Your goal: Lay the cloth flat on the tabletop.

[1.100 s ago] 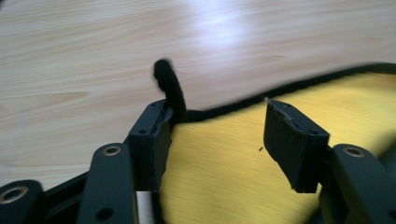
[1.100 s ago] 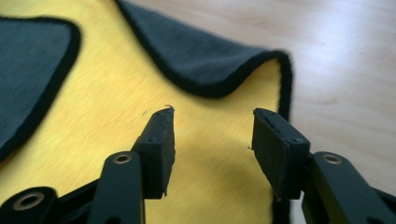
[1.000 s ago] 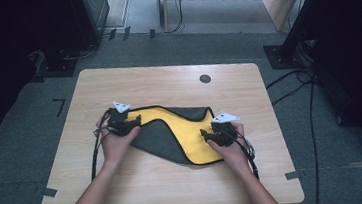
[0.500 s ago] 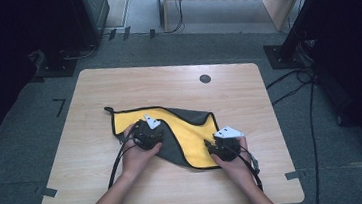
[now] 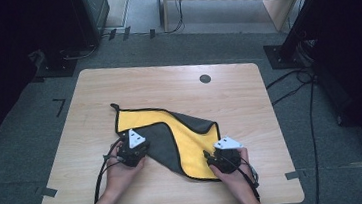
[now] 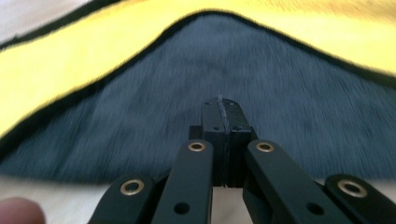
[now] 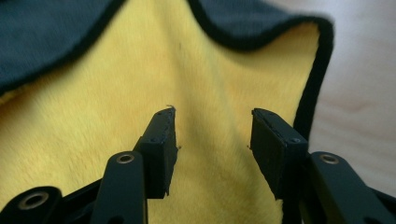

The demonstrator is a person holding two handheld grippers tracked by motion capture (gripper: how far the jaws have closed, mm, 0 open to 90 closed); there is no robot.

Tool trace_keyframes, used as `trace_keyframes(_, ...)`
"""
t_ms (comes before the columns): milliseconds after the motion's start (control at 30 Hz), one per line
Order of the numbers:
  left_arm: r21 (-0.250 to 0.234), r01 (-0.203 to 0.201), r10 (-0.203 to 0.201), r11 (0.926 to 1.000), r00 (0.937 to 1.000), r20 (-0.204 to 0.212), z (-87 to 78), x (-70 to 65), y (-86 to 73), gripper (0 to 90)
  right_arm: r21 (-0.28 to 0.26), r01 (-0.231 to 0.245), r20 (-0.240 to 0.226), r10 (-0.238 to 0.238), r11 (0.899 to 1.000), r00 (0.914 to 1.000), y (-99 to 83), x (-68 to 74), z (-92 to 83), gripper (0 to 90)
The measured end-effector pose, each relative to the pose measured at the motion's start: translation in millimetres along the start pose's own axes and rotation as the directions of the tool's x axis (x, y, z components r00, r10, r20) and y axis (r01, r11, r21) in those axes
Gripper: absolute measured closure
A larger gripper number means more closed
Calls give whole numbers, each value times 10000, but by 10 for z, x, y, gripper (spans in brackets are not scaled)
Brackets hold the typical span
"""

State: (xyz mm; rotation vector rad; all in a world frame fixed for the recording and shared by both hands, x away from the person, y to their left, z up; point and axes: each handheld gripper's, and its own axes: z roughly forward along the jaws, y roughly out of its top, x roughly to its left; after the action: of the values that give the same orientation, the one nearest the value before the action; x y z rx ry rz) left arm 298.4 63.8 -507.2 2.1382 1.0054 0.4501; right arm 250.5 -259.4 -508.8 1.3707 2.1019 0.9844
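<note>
High view: left tongs (image 5: 132, 149) have just closed, jaws together over the cloth's (image 5: 185, 141) grey flap, now dragged inward on the table (image 5: 249, 100), while right tongs (image 5: 223, 156) hover half-open, having just widened, over its yellow corner, fold progressing.

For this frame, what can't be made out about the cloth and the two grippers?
- High view: both hands cover the gripper tips, so the left gripper and right gripper contact with the yellow-and-grey microfibre cloth is hidden.
- Left gripper view: motion blur; whether fabric is pinched between the shut jaws is unclear.
- Right gripper view: the cloth's near edge is cut off by the frame bottom.
</note>
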Motion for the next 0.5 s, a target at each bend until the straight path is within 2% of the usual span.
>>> trace_keyframes(67,-67,124,-124,9999,9999,16,-40,38,-30,841,-495,132,130,-126,9987,9998,129,-40,-13,511)
trace_keyframes(167,-247,406,-408,9989,9991,-80,-23,38,61,698,-437,456,92,-452,9980,9989,340,-32,105,481)
trace_keyframes(233,-369,543,-547,9978,9985,-95,37,-5,150,644,-408,779,324,-766,9961,9965,444,-9,232,468)
trace_keyframes(300,-280,588,-593,9979,9981,-164,122,-62,235,575,22,967,394,-967,9953,9945,530,-2,422,421)
trace_keyframes(333,-280,608,-612,9978,9980,-155,169,-92,271,553,433,1015,384,-1032,9939,9939,556,1,530,391)
trace_keyframes(367,-239,556,-560,9982,9983,-172,216,-119,305,550,742,1324,450,-1360,9884,9897,568,-1,626,368)
trace_keyframes(400,-168,523,-527,9985,9983,-237,262,-141,337,535,877,1518,870,-1594,9845,9834,575,-5,697,334)
trace_keyframes(467,-48,546,-547,9985,9980,-329,352,-173,395,499,662,1334,1073,-1400,9888,9843,608,-65,763,332)
trace_keyframes(500,-40,555,-556,9985,9979,-336,383,-179,416,499,661,817,1029,-882,9945,9908,642,-127,792,328)
